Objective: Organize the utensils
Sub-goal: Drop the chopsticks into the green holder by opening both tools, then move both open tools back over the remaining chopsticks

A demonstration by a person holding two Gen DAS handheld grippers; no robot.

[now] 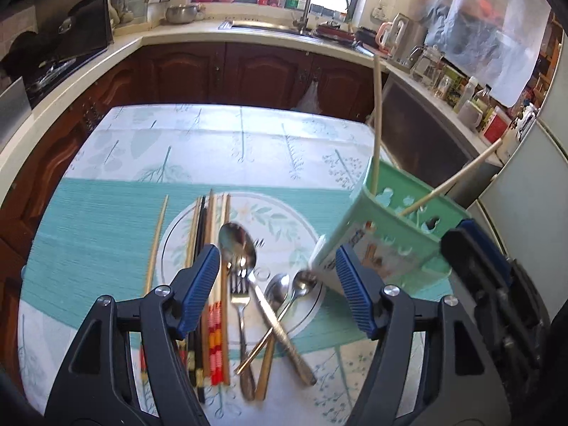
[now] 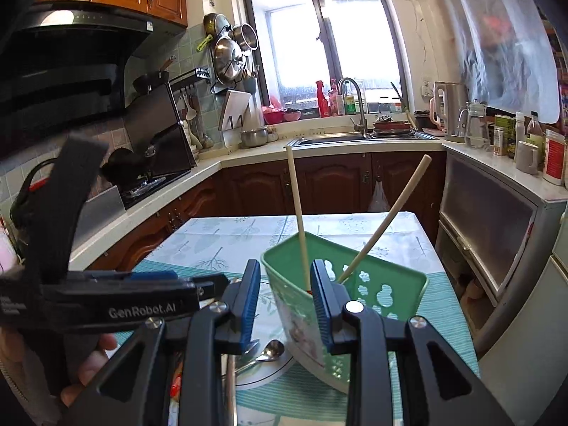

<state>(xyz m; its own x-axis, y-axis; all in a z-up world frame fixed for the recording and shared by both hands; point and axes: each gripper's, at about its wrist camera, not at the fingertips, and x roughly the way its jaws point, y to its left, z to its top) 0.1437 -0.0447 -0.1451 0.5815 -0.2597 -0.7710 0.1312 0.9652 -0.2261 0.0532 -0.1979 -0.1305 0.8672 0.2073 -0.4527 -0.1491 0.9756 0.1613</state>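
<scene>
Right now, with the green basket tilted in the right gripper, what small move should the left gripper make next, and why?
Probably lower the left gripper onto the large spoon: its jaws stand open and empty above the plate, while the right gripper holds the green basket tilted, with two chopsticks inside.

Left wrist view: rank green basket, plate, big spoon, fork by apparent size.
1. Plate, though cutlery covers much of it.
2. Green basket, close to the plate; its nearness to the camera makes that order unsure.
3. Fork and big spoon look alike in length.
</scene>
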